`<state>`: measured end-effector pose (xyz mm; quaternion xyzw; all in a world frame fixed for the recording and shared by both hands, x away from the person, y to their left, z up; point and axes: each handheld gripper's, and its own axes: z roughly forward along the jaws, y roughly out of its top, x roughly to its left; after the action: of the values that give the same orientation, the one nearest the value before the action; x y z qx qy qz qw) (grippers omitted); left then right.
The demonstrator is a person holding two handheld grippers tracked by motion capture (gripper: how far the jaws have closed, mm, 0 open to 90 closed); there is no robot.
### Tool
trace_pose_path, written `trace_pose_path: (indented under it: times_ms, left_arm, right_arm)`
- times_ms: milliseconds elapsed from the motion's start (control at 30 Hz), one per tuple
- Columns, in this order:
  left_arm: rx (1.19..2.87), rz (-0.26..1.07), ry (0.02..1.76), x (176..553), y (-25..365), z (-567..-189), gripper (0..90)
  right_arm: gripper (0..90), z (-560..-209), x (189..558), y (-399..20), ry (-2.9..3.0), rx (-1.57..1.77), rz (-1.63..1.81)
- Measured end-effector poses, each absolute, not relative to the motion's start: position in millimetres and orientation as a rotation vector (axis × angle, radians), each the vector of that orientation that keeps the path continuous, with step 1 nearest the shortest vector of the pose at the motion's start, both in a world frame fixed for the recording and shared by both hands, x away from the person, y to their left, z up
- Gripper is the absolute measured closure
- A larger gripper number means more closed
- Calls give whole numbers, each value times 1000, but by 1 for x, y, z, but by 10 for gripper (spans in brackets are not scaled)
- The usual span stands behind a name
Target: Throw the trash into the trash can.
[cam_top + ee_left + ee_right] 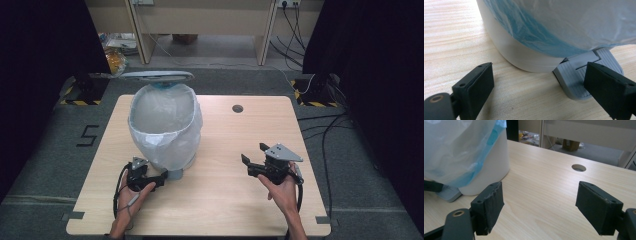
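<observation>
A white pedal bin (pixel 165 130) stands upright left of centre in the high view, on the table's left half, its grey lid (pixel 156 75) raised open behind the rim. A translucent liner bag (pixel 150 142) with a blue tint is draped over the rim and hangs far down the outer wall. A grey ribbed foot pedal (pixel 579 75) projects from the base at table level, at lower right of the left gripper view.

A lab or recording studio, by the look of it: black curtains (pixel 40 60) hang at both sides, hazard-striped stand bases (pixel 80 95) sit on grey carpet (pixel 50 150), cables (pixel 325 130) trail over the floor, a "5" (pixel 88 135) is marked beside the lone wooden counter (pixel 225 200), and plain desks (pixel 200 25) stand behind.
</observation>
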<state>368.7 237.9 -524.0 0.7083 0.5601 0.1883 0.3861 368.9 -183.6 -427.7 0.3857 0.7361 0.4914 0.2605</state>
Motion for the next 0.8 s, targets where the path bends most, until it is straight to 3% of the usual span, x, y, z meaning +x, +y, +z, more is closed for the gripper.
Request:
trace_pose_path:
  times_ms: [800]
  left_arm:
    - [1804,480,1426,369,238,-524,85]
  right_arm:
    - [213,-474,355,-186,2103,1112,1230]
